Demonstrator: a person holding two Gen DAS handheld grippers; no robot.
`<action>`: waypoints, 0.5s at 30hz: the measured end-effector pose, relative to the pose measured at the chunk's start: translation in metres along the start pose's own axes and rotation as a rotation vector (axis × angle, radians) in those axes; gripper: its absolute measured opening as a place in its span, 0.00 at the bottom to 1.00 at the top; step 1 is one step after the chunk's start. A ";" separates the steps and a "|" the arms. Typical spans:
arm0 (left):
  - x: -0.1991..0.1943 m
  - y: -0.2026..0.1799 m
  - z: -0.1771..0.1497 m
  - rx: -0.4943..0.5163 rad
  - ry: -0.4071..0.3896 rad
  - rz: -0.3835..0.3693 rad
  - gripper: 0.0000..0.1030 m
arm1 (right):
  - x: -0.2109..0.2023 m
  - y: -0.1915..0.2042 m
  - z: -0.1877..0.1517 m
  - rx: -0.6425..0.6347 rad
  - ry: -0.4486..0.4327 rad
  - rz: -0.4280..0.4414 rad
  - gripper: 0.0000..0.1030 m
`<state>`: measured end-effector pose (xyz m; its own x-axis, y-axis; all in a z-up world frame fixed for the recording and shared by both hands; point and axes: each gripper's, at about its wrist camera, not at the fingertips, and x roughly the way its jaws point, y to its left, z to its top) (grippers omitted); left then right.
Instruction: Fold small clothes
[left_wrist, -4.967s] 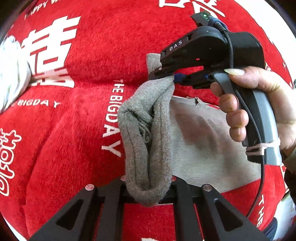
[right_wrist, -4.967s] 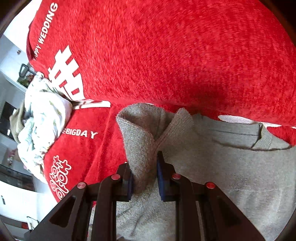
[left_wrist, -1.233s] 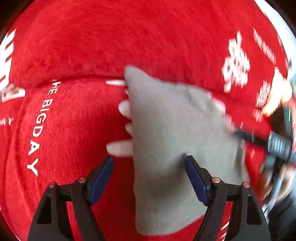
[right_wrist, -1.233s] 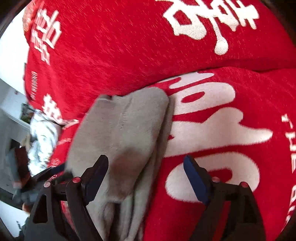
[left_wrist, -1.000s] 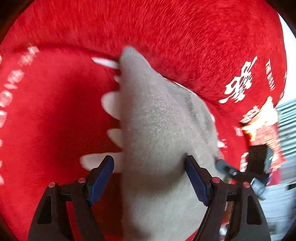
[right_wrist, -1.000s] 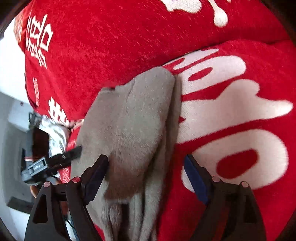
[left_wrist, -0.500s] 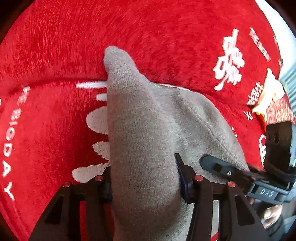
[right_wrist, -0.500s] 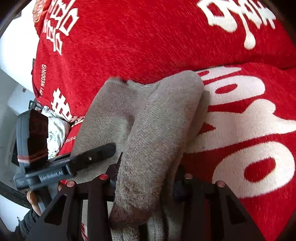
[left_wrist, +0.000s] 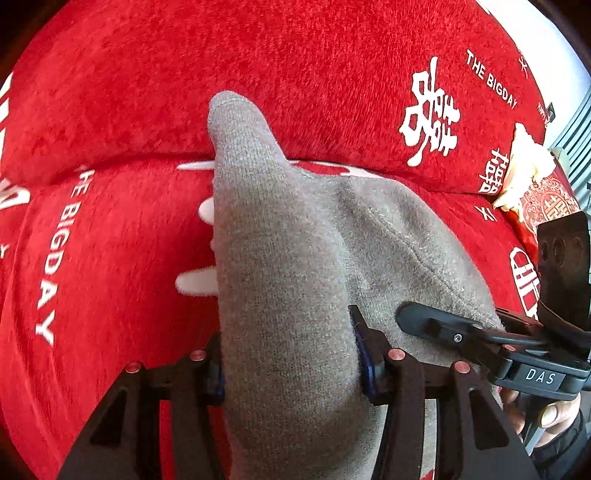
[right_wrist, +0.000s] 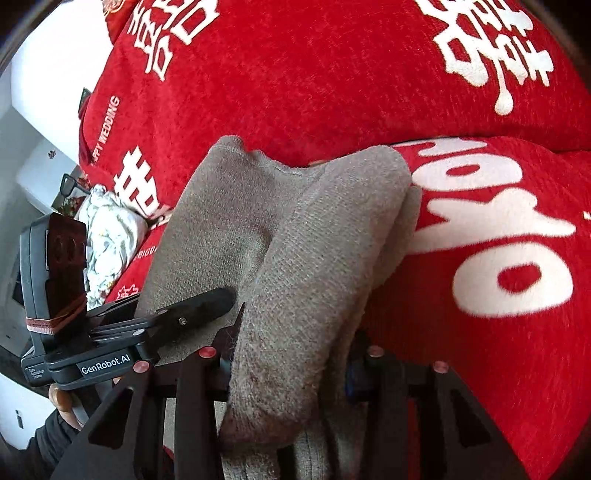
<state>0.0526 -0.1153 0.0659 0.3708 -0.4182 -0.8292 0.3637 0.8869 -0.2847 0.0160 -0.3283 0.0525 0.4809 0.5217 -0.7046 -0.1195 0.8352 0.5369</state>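
A folded grey knit garment (left_wrist: 288, 280) lies on a red cover with white lettering and is gripped at both ends. My left gripper (left_wrist: 290, 363) is shut on a thick bunch of the grey garment, which bulges up between its blue-padded fingers and hides the tips. The right gripper (left_wrist: 443, 325) shows at the right of the left wrist view, its finger lying against the cloth. In the right wrist view my right gripper (right_wrist: 295, 363) is shut on the other thick fold of the garment (right_wrist: 314, 266). The left gripper (right_wrist: 192, 314) reaches in from the left there.
The red plush cover (left_wrist: 295, 74) drapes over a seat and backrest with a crease between. A crumpled white patterned cloth (right_wrist: 107, 236) lies far left on the cover. A yellow and red packet (left_wrist: 532, 184) sits at the right edge. White furniture stands beyond the cover.
Both grippers stood open over the garment a second ago. They have since shut on its two ends and lifted, so the grey cloth now bunches up between the fingers.
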 end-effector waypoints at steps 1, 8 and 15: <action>-0.004 0.002 -0.007 -0.004 0.001 0.000 0.51 | 0.000 0.004 -0.005 -0.004 0.004 -0.001 0.41; -0.026 0.010 -0.045 -0.007 -0.007 0.010 0.51 | -0.003 0.027 -0.039 -0.026 0.015 0.001 0.41; -0.047 0.019 -0.086 -0.019 -0.013 0.018 0.51 | -0.005 0.049 -0.073 -0.060 0.034 0.005 0.41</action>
<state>-0.0314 -0.0617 0.0584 0.3886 -0.4044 -0.8279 0.3407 0.8979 -0.2786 -0.0556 -0.2770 0.0487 0.4501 0.5309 -0.7180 -0.1739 0.8408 0.5126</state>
